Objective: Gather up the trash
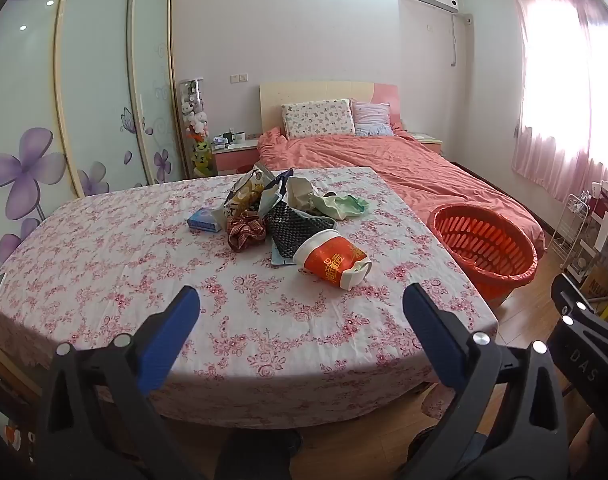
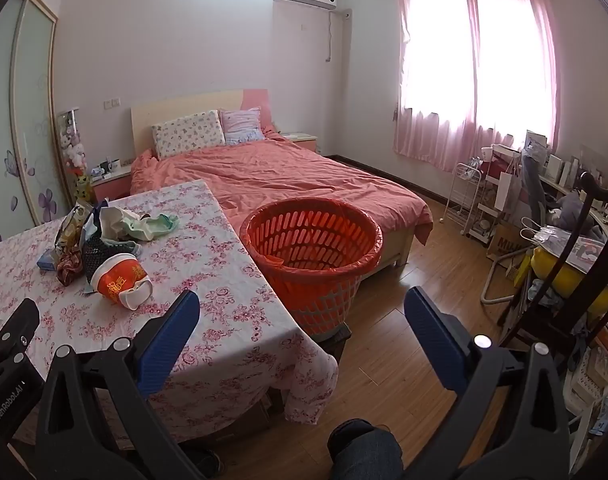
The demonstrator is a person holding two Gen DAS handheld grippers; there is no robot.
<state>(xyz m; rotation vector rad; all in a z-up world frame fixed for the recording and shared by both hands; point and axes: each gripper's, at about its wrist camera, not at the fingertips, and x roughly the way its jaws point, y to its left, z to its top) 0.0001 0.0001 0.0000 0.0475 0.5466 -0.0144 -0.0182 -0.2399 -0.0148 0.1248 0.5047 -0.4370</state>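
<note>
A pile of trash lies mid-table on the floral cloth (image 1: 115, 256): a red and white paper bowl (image 1: 334, 262) on its side nearest me, a black mesh piece (image 1: 293, 228), a plaid scrap (image 1: 245, 234), a blue tissue pack (image 1: 203, 220), snack bags (image 1: 247, 194) and a pale green wrapper (image 1: 344, 206). An orange slotted basket (image 1: 484, 248) stands right of the table. My left gripper (image 1: 301, 308) is open and empty, short of the bowl. My right gripper (image 2: 301, 312) is open and empty, in front of the basket (image 2: 312, 252); the bowl (image 2: 119, 280) is to its left.
A bed with a coral cover (image 2: 271, 176) lies behind the table and basket. A wardrobe (image 1: 95, 92) stands at left. A wire rack (image 2: 462, 200), bags and a dark chair (image 2: 564, 264) crowd the right wall. Wooden floor (image 2: 396, 360) lies between the table and that clutter.
</note>
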